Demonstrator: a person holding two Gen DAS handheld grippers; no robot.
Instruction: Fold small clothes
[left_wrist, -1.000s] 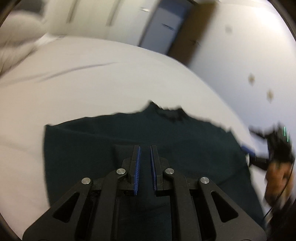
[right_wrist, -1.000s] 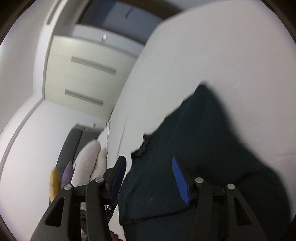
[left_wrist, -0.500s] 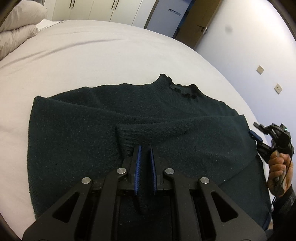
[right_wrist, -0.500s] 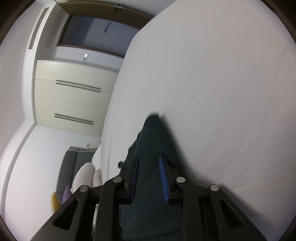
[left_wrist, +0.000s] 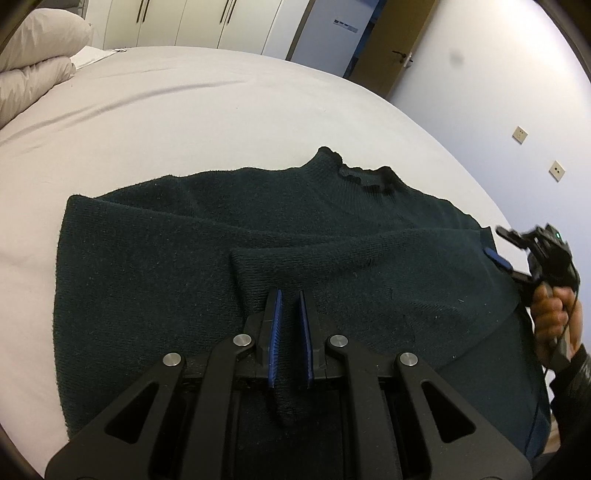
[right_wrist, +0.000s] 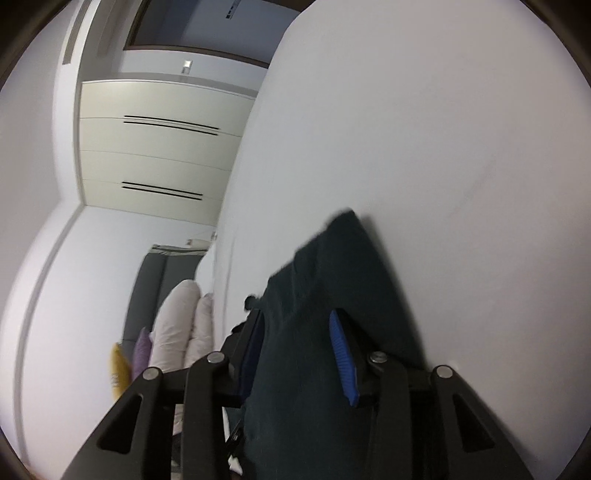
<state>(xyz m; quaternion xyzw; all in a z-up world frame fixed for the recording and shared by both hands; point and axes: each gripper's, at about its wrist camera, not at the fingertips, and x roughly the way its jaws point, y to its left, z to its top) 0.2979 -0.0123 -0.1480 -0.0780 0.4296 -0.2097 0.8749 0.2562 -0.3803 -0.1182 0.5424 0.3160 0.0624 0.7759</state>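
Note:
A dark green knit sweater (left_wrist: 155, 273) lies spread on the white bed (left_wrist: 184, 110), collar (left_wrist: 362, 177) at the far side. One sleeve (left_wrist: 332, 251) is folded across its chest. My left gripper (left_wrist: 289, 295) is shut on that sleeve's cuff, low over the sweater's middle. At the sweater's right edge a hand holds my right gripper (left_wrist: 502, 245). In the right wrist view the right gripper (right_wrist: 295, 317) is opening, with the sweater's edge (right_wrist: 343, 251) still lying between the blue pads (right_wrist: 341, 358), which stand apart from the cloth.
Pale pillows (left_wrist: 37, 66) are stacked at the bed's far left. White wardrobe doors (left_wrist: 207, 18) and a wooden door (left_wrist: 395, 40) stand beyond the bed. A grey headboard and coloured cushions (right_wrist: 129, 354) show in the right wrist view.
The sweater has settled flat on the bed with the sleeve laid across it. My right gripper narrowed on the sweater's edge, then widened again. The left gripper stayed shut on the cuff.

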